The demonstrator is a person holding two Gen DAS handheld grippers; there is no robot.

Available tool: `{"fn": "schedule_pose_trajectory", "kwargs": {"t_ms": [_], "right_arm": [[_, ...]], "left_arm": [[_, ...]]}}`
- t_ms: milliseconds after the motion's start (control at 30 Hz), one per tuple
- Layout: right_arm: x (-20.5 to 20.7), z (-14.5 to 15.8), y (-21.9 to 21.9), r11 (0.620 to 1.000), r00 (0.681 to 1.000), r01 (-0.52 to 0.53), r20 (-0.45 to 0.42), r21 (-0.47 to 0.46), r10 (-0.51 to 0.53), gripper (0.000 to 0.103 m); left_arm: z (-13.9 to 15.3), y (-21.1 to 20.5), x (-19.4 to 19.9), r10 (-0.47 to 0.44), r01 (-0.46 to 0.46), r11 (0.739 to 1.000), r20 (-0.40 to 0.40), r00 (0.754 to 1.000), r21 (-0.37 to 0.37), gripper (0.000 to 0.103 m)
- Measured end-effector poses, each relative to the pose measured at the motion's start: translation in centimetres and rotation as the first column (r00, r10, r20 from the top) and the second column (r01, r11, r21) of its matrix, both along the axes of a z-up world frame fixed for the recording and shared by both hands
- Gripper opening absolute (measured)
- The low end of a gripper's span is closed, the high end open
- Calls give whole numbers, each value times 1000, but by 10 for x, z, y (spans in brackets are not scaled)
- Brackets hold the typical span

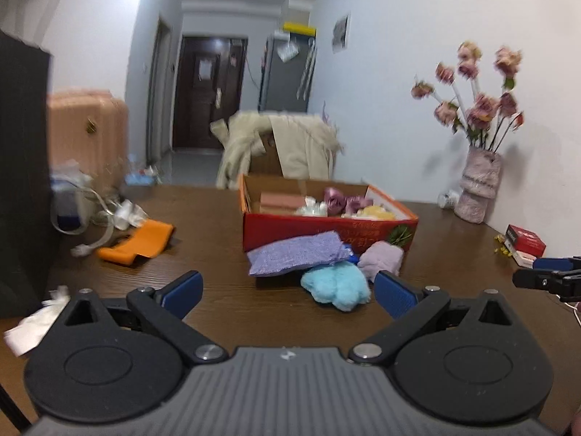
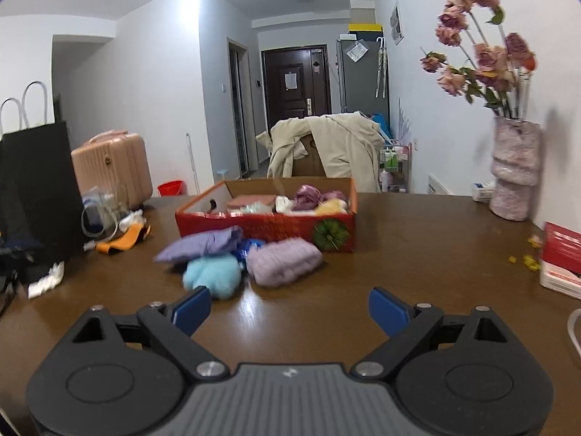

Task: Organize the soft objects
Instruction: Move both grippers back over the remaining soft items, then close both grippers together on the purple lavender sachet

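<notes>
A red cardboard box stands mid-table and holds several soft items: a pink block, purple fabric roses, white and yellow pieces. In front of it lie a purple cloth pouch, a fluffy light-blue toy and a lilac knitted piece. My left gripper is open and empty, just short of the blue toy. My right gripper is open and empty, over bare table nearer than the pile; its tip shows at the left wrist view's right edge.
An orange cloth and white cables lie at the left. A black paper bag stands far left, with crumpled tissue. A vase of dried flowers and a red-white packet are at the right.
</notes>
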State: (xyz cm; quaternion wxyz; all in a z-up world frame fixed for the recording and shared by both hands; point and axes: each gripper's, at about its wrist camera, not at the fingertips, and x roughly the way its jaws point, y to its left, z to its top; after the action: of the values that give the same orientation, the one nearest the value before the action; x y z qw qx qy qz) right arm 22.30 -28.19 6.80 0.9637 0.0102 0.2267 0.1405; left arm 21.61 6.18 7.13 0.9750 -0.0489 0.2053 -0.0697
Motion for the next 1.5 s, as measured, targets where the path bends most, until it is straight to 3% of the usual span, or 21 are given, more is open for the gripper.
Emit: {"fn": "schedule_pose_trajectory", "kwargs": {"t_ms": [100,233,433,533,633,667,733,767,800,900,1033,1133,1300,1500], "right_arm": [[42,-3,23,999,999,-35,-19,25,36,93],[98,-13,59,994,994,-89,-52,65,92,90],[189,-38,106,981,981,-124,-130,150,144,81],[225,-58,121,977,970,-85,-207,194,125,65],[233,-73,127,964,965,-86,-220,251,143,52],[233,-77,129,966,961,-100,-229,237,156,49],[231,-82,131,973,968,-93,-211,210,138,32],[231,-82,131,976,969,-92,-207,198,133,26],[231,-83,130,978,971,-88,-202,189,127,23],[230,-83,125,976,972,-90,-195,199,130,13],[217,-77,136,986,981,-114,-140,125,132,10],[196,-57,143,989,989,-129,-61,73,134,10],[122,-19,127,978,988,-155,15,140,155,10],[23,-15,97,975,985,-173,16,140,172,10]], "left_arm": [[-16,7,63,-15,14,999,-57,998,-31,102],[-42,17,129,-64,48,991,-128,990,-126,102],[-74,35,169,-69,25,962,-155,986,-271,95],[-81,38,171,-81,32,944,-134,988,-329,86],[-85,41,174,-89,32,938,-150,985,-346,67],[-87,42,176,-106,41,933,-163,981,-357,56],[-92,40,180,-124,43,929,-199,972,-367,44],[-96,38,181,-123,38,933,-219,968,-358,28],[-97,36,183,-125,39,939,-233,964,-341,20],[-96,36,180,-139,60,939,-216,967,-337,10],[-89,31,171,-139,80,953,-187,973,-291,8],[-66,28,148,-138,106,959,-103,985,-264,7],[-26,11,66,-152,154,965,27,988,-213,7],[-28,-18,-15,-210,199,952,-26,977,-232,7]]}}
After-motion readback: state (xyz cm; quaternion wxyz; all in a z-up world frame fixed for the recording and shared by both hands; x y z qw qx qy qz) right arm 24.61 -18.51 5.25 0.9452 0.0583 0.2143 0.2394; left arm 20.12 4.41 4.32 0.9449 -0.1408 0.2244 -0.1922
